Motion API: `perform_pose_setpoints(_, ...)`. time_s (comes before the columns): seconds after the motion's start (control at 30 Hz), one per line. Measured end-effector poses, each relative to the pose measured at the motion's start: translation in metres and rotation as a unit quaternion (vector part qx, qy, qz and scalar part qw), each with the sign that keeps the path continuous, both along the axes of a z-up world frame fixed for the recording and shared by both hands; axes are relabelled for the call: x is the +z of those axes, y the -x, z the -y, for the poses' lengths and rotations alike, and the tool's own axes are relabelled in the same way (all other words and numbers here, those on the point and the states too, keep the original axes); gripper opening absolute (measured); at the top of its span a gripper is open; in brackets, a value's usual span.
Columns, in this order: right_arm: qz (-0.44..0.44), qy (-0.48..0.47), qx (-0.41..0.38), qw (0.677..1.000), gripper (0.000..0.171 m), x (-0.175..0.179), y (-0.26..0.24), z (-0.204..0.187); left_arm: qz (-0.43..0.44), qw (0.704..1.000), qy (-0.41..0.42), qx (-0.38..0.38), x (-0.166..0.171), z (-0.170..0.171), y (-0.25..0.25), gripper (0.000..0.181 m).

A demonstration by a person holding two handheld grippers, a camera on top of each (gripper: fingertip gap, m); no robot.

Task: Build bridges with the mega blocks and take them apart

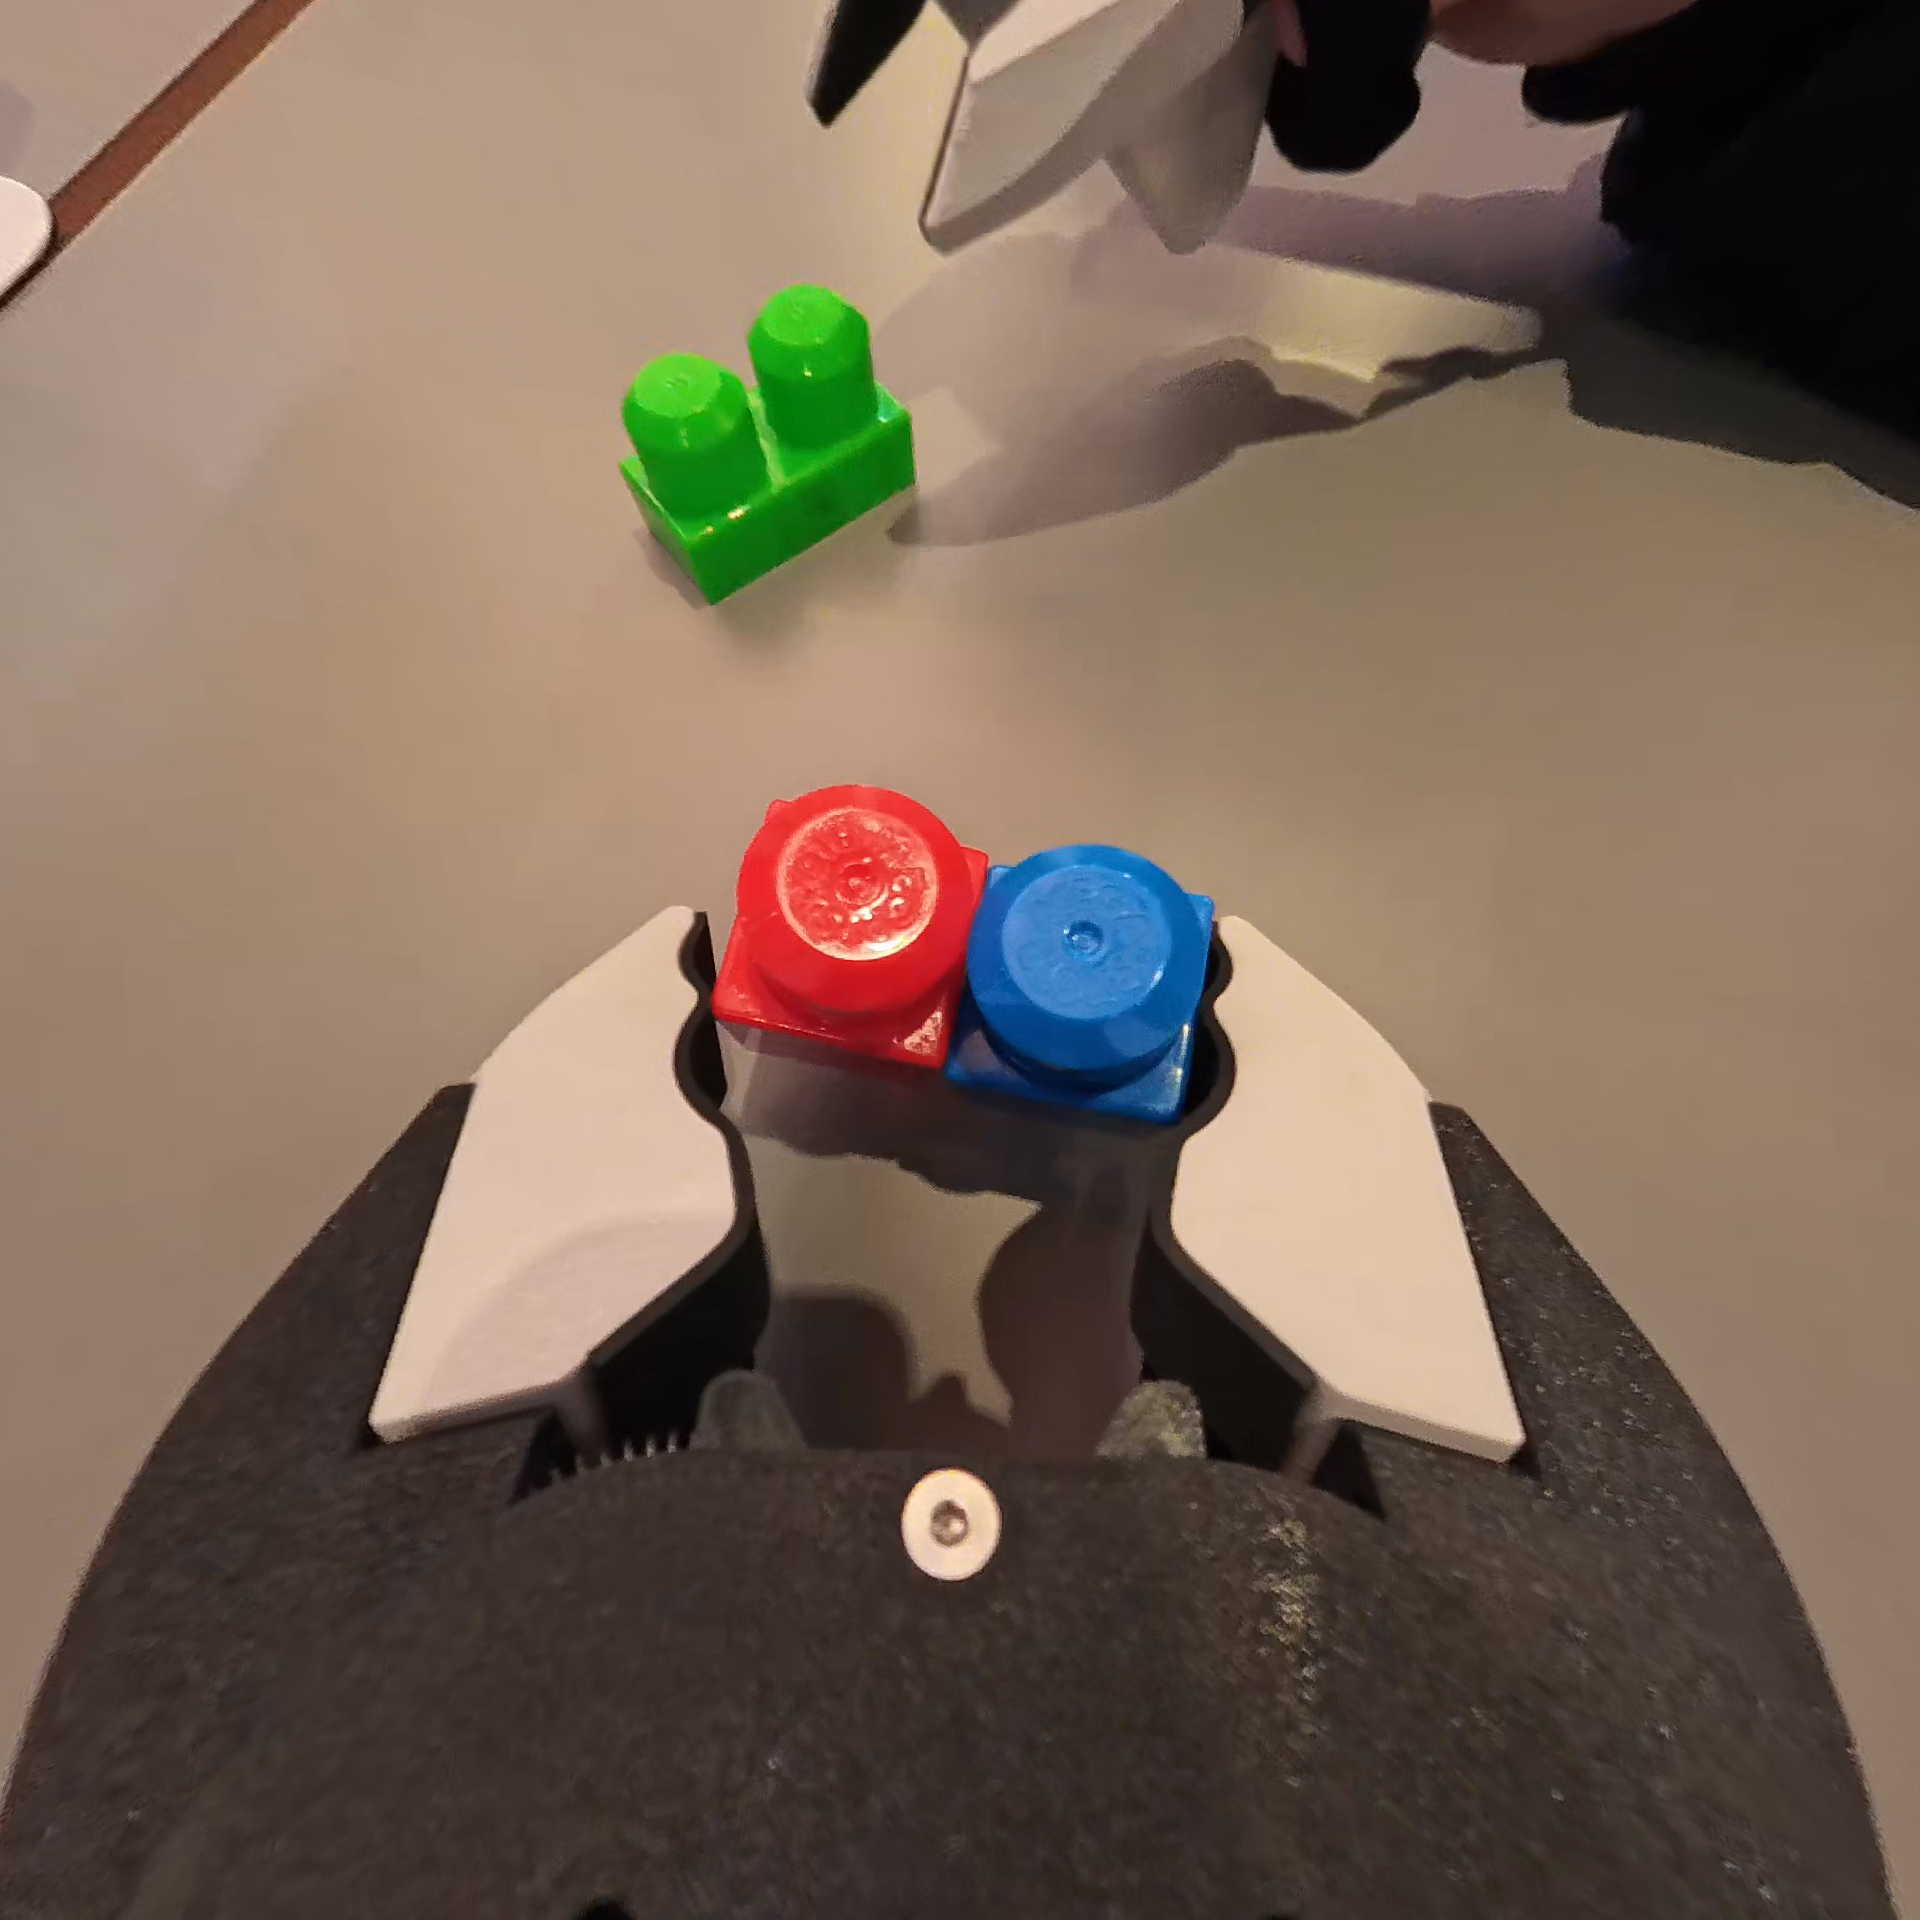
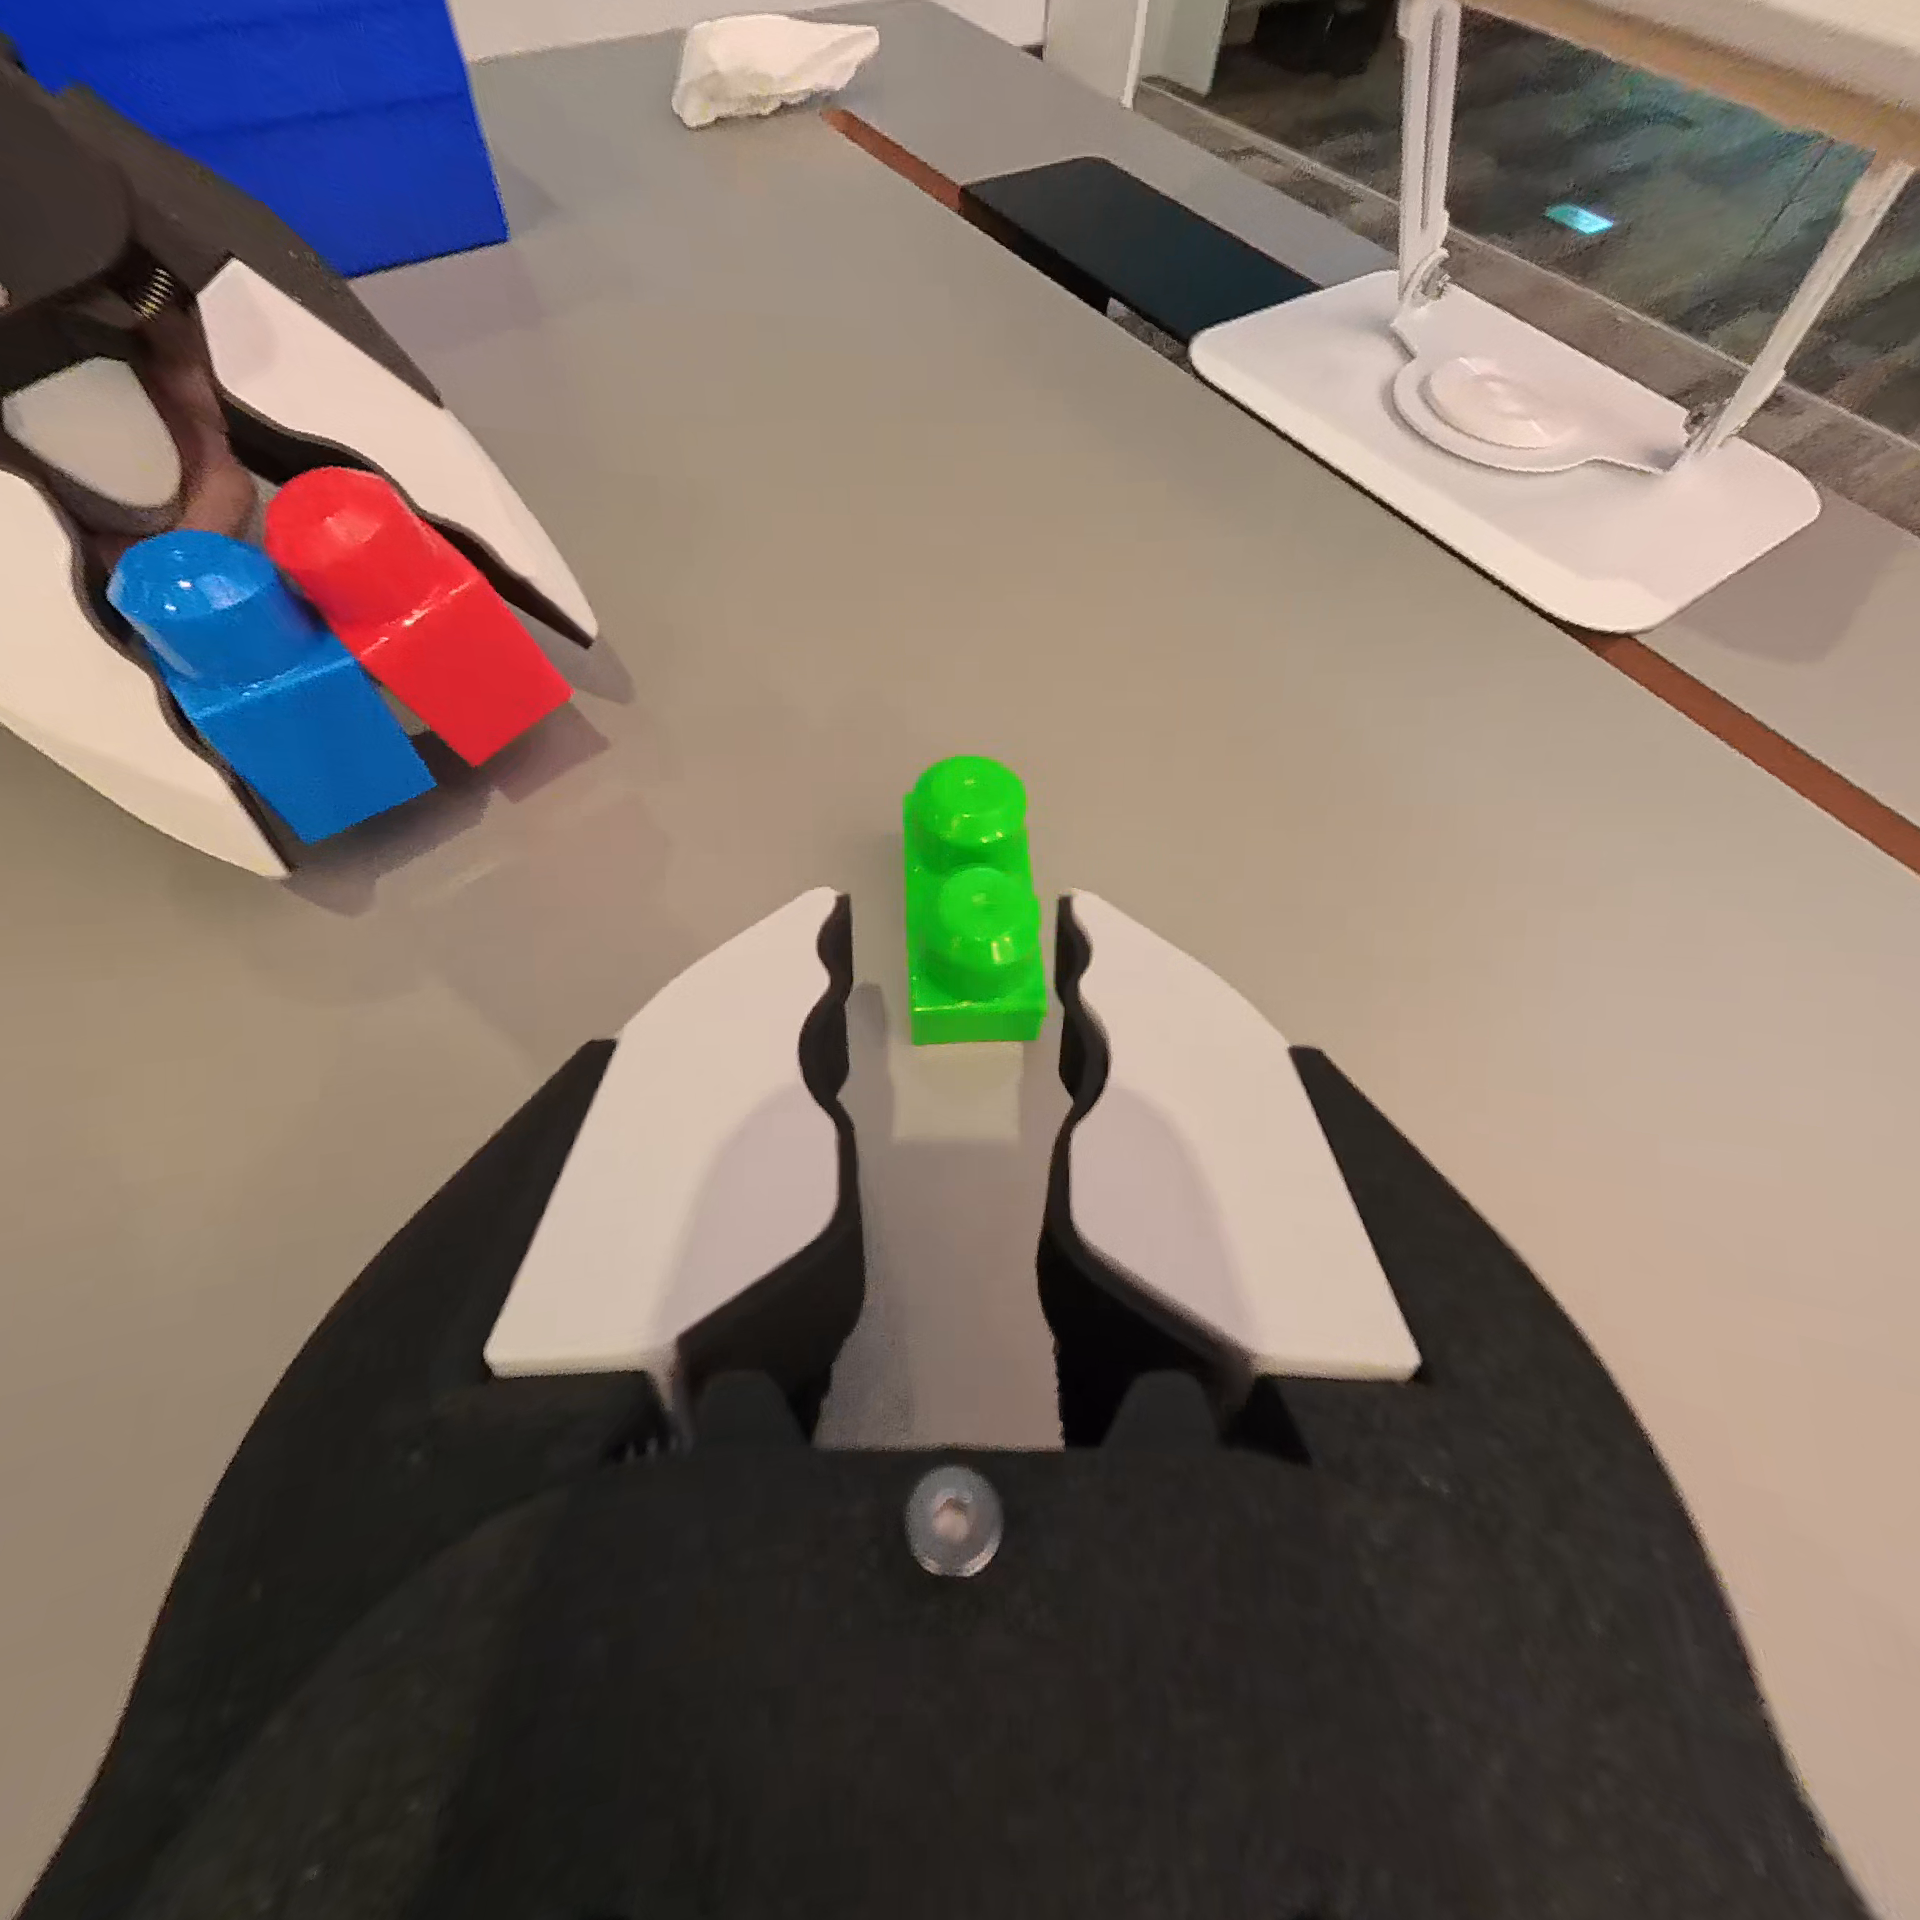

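My left gripper (image 1: 956, 935) is shut on a red block (image 1: 847, 914) and a blue block (image 1: 1081, 966) pressed side by side, one stud each. In the right wrist view this gripper (image 2: 426, 743) holds the red block (image 2: 416, 603) and the blue block (image 2: 270, 686) tilted, low over the grey table. A green two-stud block (image 1: 769, 447) lies on the table beyond them. My right gripper (image 2: 951, 914) is open with the green block (image 2: 971, 914) between its fingertips, a small gap on each side. The right gripper also shows at the top of the left wrist view (image 1: 1039, 135).
A white stand base (image 2: 1507, 468) and a flat black object (image 2: 1132, 239) sit at the right by a brown seam (image 2: 1766, 738). A white cloth (image 2: 769, 62) and a blue box (image 2: 291, 114) lie at the back. A dark-gloved hand (image 1: 1351, 94) holds the right gripper. The brown seam (image 2: 1766, 738) lies around 25 cm away from my right fingertips. My left wrist view (image 1: 175, 94) looks at it from another angle.
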State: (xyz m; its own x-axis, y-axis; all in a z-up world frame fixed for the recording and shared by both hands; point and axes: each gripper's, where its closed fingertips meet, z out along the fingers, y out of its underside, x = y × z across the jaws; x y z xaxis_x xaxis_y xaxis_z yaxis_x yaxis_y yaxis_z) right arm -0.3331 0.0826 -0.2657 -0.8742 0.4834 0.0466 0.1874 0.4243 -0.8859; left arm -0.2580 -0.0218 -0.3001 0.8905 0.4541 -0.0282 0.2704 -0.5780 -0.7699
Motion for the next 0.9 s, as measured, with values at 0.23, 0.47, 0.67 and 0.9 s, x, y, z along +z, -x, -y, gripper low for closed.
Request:
perform_pose_setpoints(0.23, 0.027, -0.024, -0.012, 0.999, 0.045, -0.031, 0.014, 0.012, 0.003, 0.999, 0.033, 0.026, -0.016, 0.004, 0.014, 0.088)
perform_pose_setpoints(0.47, 0.029, -0.030, -0.013, 0.999, 0.029, -0.031, 0.013, 0.023, -0.036, 0.995, 0.055, 0.075, -0.012, 0.013, 0.024, 0.088)
perform_pose_setpoints(0.67, 0.055, 0.086, -0.013, 0.995, 0.029, 0.011, -0.004, 0.044, -0.076, 0.983, 0.085, 0.147, -0.007, 0.021, 0.039, 0.088)
perform_pose_setpoints(0.9, 0.057, 0.102, -0.031, 0.993, 0.029, 0.017, -0.004, 0.039, -0.050, 0.986, 0.079, 0.138, -0.014, 0.018, 0.034, 0.088)
